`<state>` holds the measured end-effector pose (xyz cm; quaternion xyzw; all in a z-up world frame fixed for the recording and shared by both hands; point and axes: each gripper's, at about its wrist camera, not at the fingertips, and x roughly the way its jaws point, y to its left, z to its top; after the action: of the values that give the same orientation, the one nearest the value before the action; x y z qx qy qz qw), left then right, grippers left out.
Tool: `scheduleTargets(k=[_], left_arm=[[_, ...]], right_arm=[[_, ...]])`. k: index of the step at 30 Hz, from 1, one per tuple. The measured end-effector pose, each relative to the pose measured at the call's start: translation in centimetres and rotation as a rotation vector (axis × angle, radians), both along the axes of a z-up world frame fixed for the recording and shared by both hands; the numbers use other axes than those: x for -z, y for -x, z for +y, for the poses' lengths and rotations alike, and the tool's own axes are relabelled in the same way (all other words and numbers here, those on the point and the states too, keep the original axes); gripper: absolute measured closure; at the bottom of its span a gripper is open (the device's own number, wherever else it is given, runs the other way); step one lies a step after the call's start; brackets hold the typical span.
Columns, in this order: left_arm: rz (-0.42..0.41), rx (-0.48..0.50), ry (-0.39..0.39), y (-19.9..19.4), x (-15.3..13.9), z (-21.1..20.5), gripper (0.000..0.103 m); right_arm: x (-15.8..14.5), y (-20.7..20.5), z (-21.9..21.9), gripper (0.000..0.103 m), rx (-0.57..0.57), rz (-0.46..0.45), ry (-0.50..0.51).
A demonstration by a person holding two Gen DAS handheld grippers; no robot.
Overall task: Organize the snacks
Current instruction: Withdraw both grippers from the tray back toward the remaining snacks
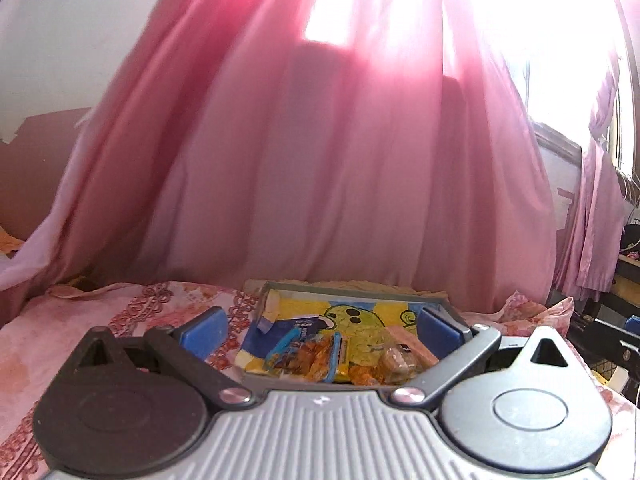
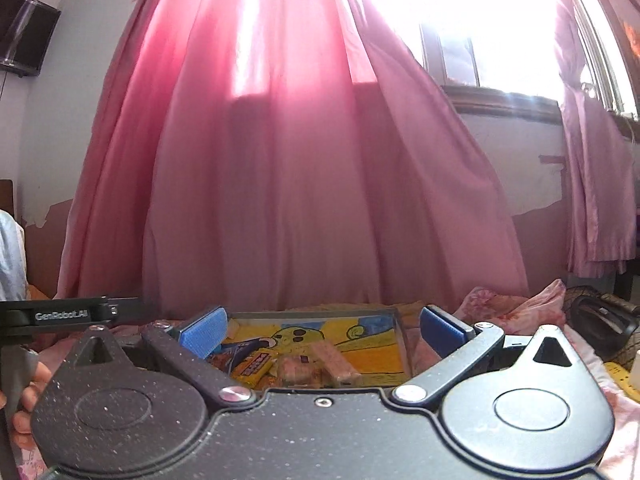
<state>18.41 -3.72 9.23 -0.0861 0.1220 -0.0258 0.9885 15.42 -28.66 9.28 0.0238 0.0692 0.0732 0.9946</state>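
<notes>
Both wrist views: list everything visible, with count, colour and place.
Cartoon-printed tray: one, yellow and blue, on the bed ahead of both grippers.
Wrapped snacks: several, blue, yellow, orange and clear wrappers, heaped at the tray's near end.
Floral bedsheet: one, pink, under the tray.
Curtain: pink, hanging behind the bed.
Window: one, bright, upper right.
Wall-mounted screen: one, black, upper left.
Left gripper: open, blue pads.
Right gripper: open, blue pads.

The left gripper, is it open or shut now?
Open: the left gripper has its blue pads wide apart, holding nothing, above the snack tray.
</notes>
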Motion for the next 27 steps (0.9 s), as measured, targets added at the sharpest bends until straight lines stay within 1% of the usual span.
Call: scheduleTargets(k=[5, 8, 10, 18, 24, 27], left_arm=[[-0.003, -0.017, -0.021, 3.6, 0.2, 0.4, 0.000], [0.017, -0.024, -0.023, 5.2, 0.7, 0.5, 0.000], [0.030, -0.031, -0.026, 6.3, 1.3, 0.7, 0.000], [0.070, -0.058, -0.058, 9.7, 3.9, 1.5, 0.000], [0.116, -0.053, -0.077, 11.2, 6.6, 1.8, 0.000], [0.164, -0.023, -0.091, 11.4, 8.1, 1.6, 0.000]], right_arm=[[0.5, 2.6, 0.2, 0.001, -0.001, -0.007, -0.003], [1.5, 4.5, 0.6, 0.001, 0.008, -0.002, -0.017], [2.2, 5.7, 0.8, 0.001, 0.002, 0.016, -0.027], [5.1, 9.3, 1.7, 0.001, 0.015, 0.076, -0.015], [7.5, 10.3, 2.2, 0.001, 0.020, 0.150, -0.001], [8.5, 10.6, 2.5, 0.001, 0.023, 0.184, 0.003]])
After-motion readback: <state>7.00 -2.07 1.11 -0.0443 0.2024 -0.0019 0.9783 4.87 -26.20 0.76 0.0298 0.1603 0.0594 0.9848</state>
